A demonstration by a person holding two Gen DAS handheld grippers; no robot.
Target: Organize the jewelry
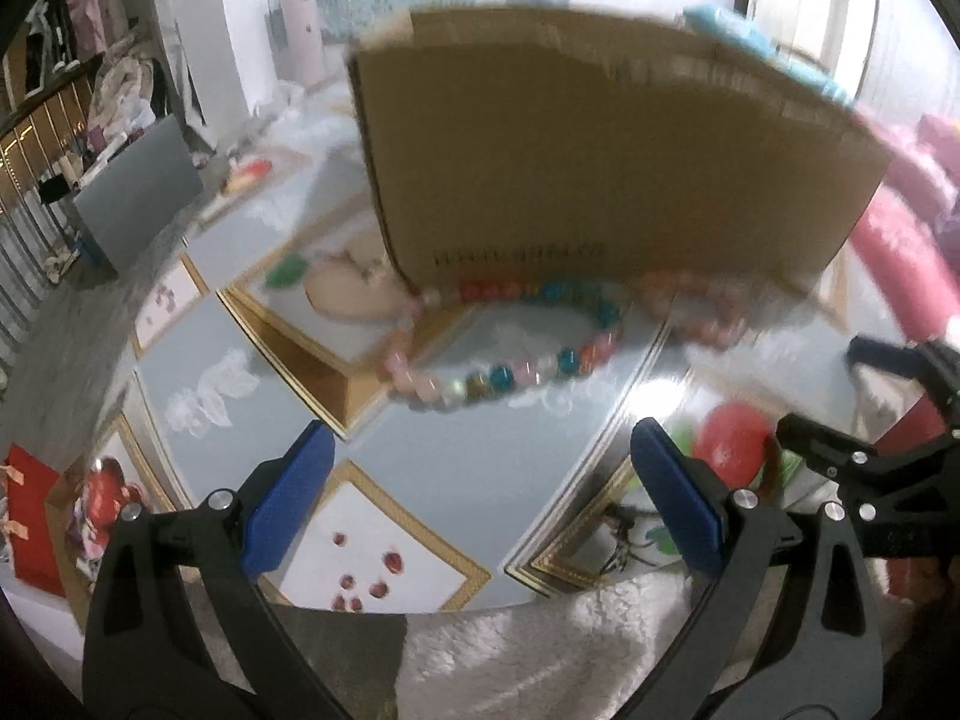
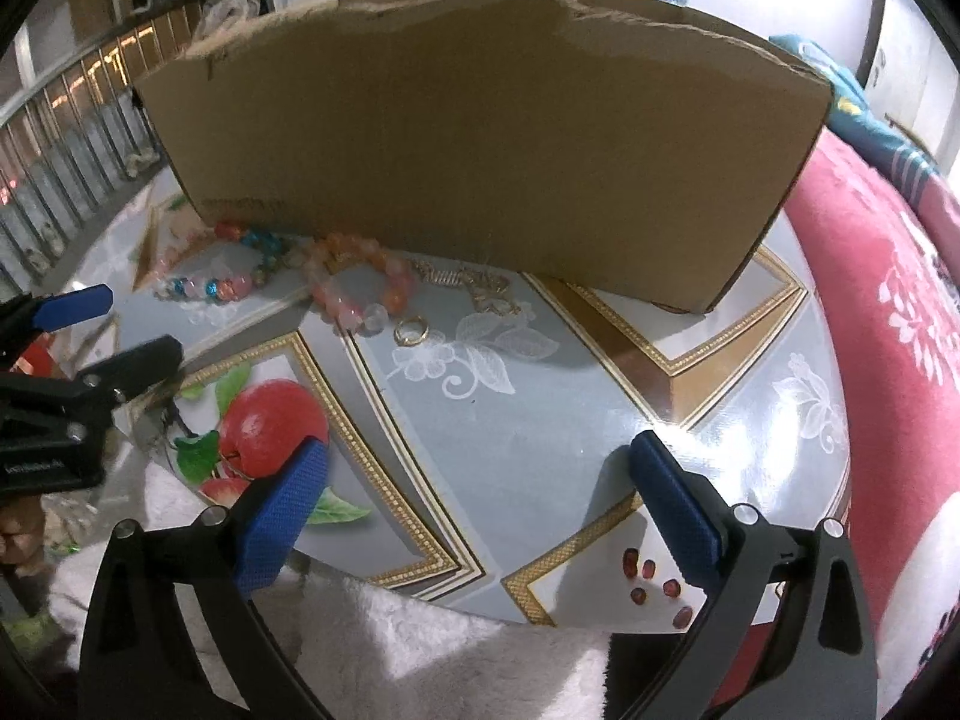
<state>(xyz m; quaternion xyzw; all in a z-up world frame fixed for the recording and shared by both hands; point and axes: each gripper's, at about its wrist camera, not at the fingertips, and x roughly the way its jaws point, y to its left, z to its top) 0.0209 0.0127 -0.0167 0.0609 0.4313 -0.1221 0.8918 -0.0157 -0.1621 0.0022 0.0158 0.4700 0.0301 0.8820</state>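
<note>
blue-padded fingers (image 1: 288, 507) of both grippers wide apart, holding and touching nothing

A glossy tabletop (image 2: 510, 420) printed with fruit and gold borders carries a cardboard box (image 2: 480, 138) toward its far edge. Against the box's near side lie a multicoloured bead bracelet (image 2: 240, 276), a pink bead bracelet (image 2: 360, 285), a gold chain (image 2: 480, 288) (tangled) and a gold ring (image 2: 411, 331).

Printed line ran along the lower left face of the cardboard box (image 2: 480, 144), too blurred to read in either view. Small white lettering on the left tool (image 2: 72, 324) body was likewise illegible. No other text was seen.
</note>
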